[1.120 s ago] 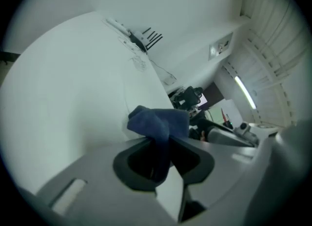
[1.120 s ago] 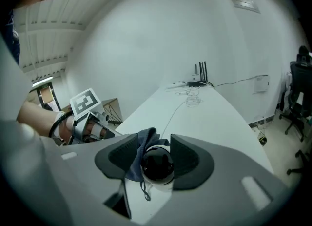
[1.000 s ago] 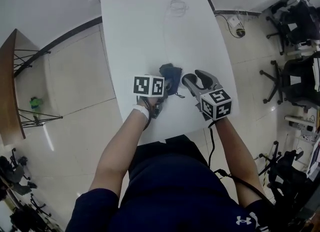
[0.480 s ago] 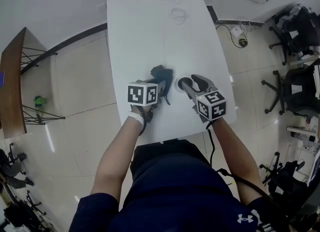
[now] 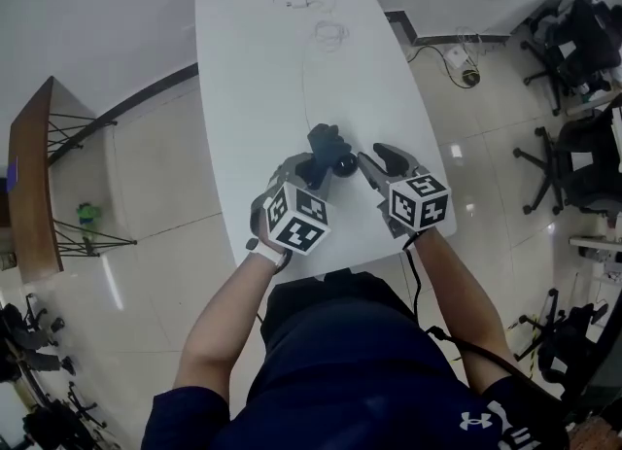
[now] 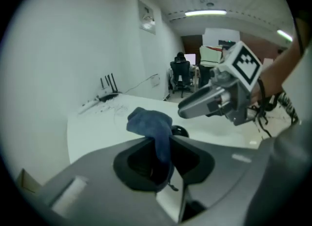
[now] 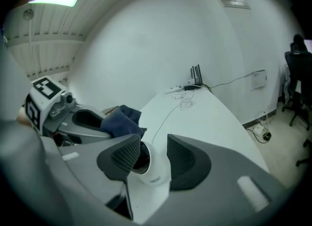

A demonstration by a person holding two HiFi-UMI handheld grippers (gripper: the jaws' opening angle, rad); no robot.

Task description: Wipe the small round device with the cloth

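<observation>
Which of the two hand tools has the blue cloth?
The left tool, its jaws pinching the blue cloth. The right tool has just been closing its jaws on the small round device instead.

**Cloth beside device at table's near end**

At centre frame, the small round device (image 5: 345, 165) sits on the table (image 5: 282, 59) between the right gripper's (image 5: 372, 161) jaws, which have just been closing. The cloth (image 5: 324, 142), between the left gripper's (image 5: 309, 168) jaws, hangs just to its upper left.
</observation>
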